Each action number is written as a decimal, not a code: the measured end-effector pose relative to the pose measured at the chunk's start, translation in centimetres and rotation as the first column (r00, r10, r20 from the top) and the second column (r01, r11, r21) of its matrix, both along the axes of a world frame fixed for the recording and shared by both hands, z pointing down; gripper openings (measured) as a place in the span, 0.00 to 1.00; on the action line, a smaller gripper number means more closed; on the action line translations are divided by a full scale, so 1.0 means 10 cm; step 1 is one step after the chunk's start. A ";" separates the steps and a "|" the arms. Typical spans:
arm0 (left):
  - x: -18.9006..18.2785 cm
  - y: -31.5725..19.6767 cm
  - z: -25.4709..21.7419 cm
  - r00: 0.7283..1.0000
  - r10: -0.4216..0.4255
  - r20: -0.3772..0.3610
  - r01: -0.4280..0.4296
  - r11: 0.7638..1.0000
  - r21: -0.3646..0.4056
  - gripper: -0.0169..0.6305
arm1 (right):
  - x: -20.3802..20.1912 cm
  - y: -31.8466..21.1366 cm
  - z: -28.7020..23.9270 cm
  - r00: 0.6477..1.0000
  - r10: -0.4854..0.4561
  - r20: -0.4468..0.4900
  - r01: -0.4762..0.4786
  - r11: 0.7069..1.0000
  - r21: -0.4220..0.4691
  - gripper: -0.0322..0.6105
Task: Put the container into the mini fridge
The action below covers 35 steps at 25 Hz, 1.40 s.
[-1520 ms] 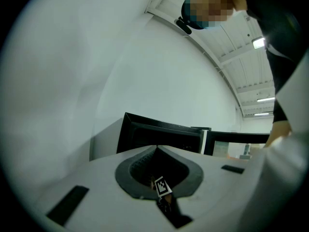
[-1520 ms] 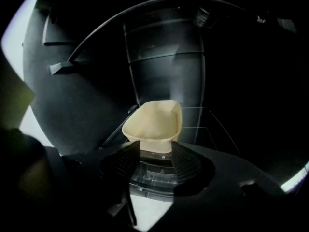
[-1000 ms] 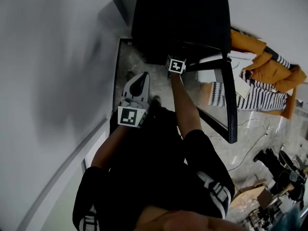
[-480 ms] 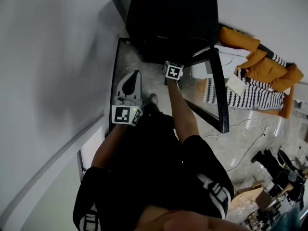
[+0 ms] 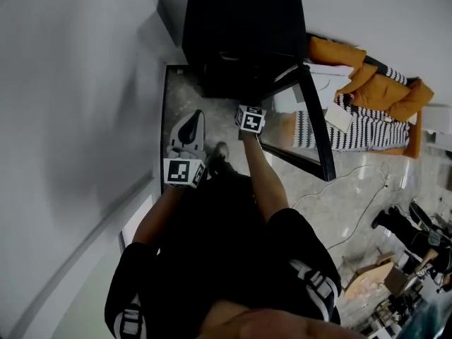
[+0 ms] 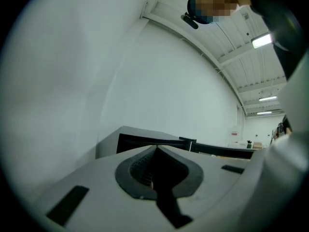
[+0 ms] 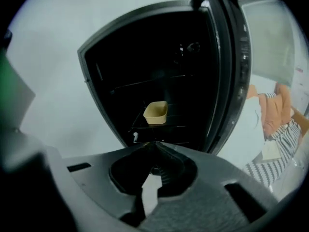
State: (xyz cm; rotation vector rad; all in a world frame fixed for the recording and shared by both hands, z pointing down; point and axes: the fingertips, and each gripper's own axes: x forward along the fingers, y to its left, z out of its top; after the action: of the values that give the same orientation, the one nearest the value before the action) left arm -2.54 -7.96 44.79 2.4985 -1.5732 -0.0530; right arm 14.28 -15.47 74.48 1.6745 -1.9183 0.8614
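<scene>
- Fridge, the black mini one, stood against the pale wall in front of you, with its door swung wide open to your right.
- Beyond the door, a heap of orange and striped cloth lay on the marbled floor.
- Your right gripper was held out in front of the open fridge and pointed into its dark inside. Its jaws were fully closed, tip against tip, with nothing between them.
- Your left gripper was off to the left, apart from the fridge, and was tilted up towards the wall and ceiling. Its jaws were closed together as well, and they gripped nothing.
- Inside the fridge, a wire shelf crossed the dark cavity about halfway up.
- The container, a small beige open tub, sat upright on that shelf, well inside the fridge. It was clear of both your grippers, and neither one touched it.
</scene>
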 end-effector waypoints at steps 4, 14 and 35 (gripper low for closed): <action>-0.13 0.06 -0.02 1.000 0.009 -0.015 -0.009 1.000 -0.001 0.03 | -0.10 0.23 -0.22 1.000 0.001 0.020 -0.001 1.000 0.015 0.05; -0.36 0.24 -0.04 0.999 0.028 -0.030 -0.027 0.999 0.035 0.03 | -0.39 0.83 -0.85 0.999 -0.027 0.038 0.023 0.995 0.097 0.05; -0.74 0.47 -0.32 1.000 -0.021 0.001 0.021 0.998 0.054 0.03 | -0.55 1.28 -2.38 0.991 -0.054 0.122 0.002 0.920 0.392 0.05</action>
State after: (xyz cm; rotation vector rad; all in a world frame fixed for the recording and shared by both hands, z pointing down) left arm -9.95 -3.26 41.57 2.5229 -1.6196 -0.0974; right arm 8.79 -2.66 50.71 1.8424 -2.3202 0.6146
